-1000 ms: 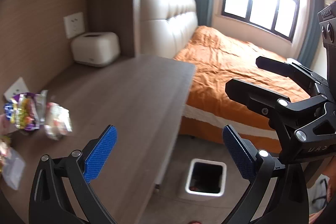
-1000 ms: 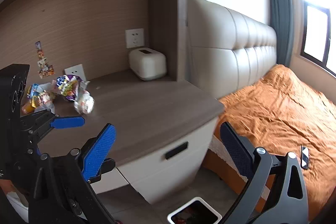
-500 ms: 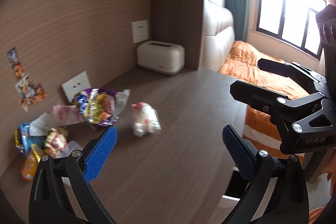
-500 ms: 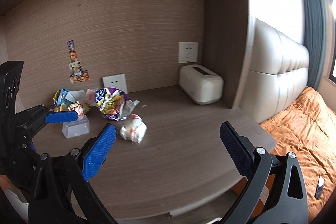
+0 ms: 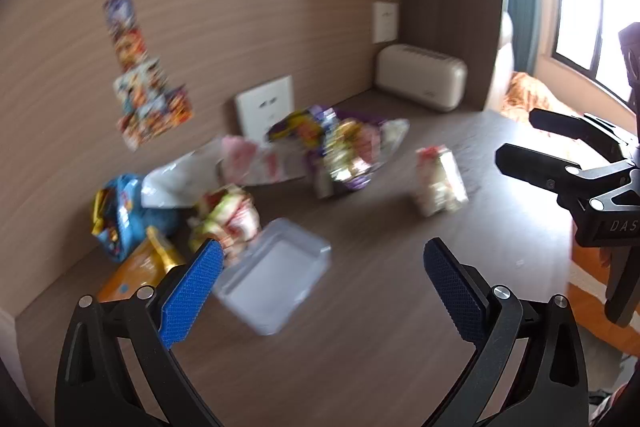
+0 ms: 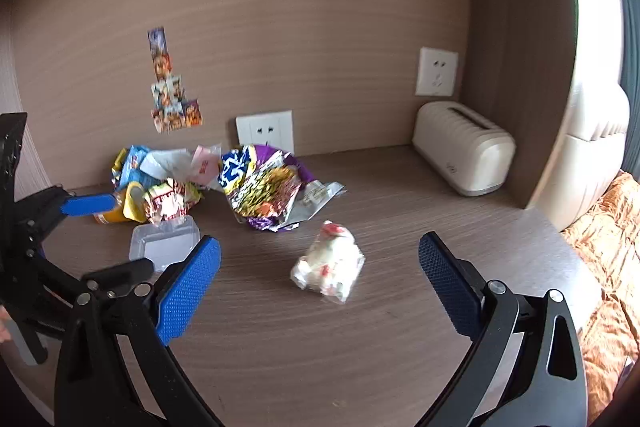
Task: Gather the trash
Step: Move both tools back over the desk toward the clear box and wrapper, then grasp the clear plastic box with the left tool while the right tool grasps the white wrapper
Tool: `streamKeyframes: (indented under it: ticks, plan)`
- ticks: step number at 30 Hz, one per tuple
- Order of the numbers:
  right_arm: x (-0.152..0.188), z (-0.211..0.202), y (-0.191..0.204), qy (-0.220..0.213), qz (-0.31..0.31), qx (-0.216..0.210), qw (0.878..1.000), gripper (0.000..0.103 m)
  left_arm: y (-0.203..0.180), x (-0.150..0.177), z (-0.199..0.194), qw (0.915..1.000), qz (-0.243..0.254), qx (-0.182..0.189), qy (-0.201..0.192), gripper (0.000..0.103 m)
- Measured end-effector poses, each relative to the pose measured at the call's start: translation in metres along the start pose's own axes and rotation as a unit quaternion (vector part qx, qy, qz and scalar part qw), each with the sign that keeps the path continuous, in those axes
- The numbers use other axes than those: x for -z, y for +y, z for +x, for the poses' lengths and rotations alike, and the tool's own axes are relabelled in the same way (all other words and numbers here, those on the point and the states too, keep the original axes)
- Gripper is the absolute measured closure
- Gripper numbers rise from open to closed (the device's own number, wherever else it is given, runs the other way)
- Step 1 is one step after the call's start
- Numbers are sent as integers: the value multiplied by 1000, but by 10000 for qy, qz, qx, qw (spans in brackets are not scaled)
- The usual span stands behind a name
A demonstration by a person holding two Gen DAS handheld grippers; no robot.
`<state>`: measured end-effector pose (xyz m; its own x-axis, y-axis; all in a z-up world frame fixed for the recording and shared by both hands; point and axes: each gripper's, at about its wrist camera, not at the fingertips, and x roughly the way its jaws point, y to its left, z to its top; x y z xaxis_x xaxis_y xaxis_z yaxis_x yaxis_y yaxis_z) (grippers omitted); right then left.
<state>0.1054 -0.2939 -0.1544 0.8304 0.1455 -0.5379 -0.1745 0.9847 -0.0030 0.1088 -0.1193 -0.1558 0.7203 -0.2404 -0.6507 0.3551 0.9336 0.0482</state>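
Note:
Trash lies on a wooden desk (image 6: pixel 400 327). A crumpled white-and-red wrapper (image 6: pixel 330 263) lies apart, just ahead of my right gripper (image 6: pixel 320 275), which is open and empty. A purple-and-yellow snack bag (image 6: pixel 264 191), a clear plastic box (image 6: pixel 164 245), a yellow cup (image 6: pixel 128 205) and a blue bag (image 6: pixel 132 163) lie near the back wall. My left gripper (image 5: pixel 324 277) is open and empty, with the clear box (image 5: pixel 276 283) between its blue pads. The white wrapper (image 5: pixel 438 181) and the purple bag (image 5: pixel 340 147) show blurred beyond.
A cream toaster-like box (image 6: pixel 464 155) stands at the desk's back right. Wall sockets (image 6: pixel 264 131) and stickers (image 6: pixel 170 95) are on the wood panel. An orange bed (image 6: pixel 608 227) lies past the desk's right edge. The left gripper (image 6: pixel 84 205) shows in the right wrist view.
Both views have swung left from the bed and floor bin to the desk. Both grippers have come closer to the trash pile and stayed open.

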Motion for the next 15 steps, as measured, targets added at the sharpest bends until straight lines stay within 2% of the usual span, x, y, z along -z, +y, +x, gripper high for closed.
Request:
streamKeyframes:
  ticks: [2, 6, 15]
  plan:
    - [0, 14, 6, 88, -14, -19, 10000, 4, 12, 3, 6, 9999, -86, -31, 81, 4]
    - [3, 36, 10, 211, 15, 2, 9998, 4, 31, 8, 25, 9990, -284, 154, 301, 4]
    - [10, 81, 3, 648, 151, 250, 9975, 4, 40, 20, 66, 9958, -39, 429, 808, 4]
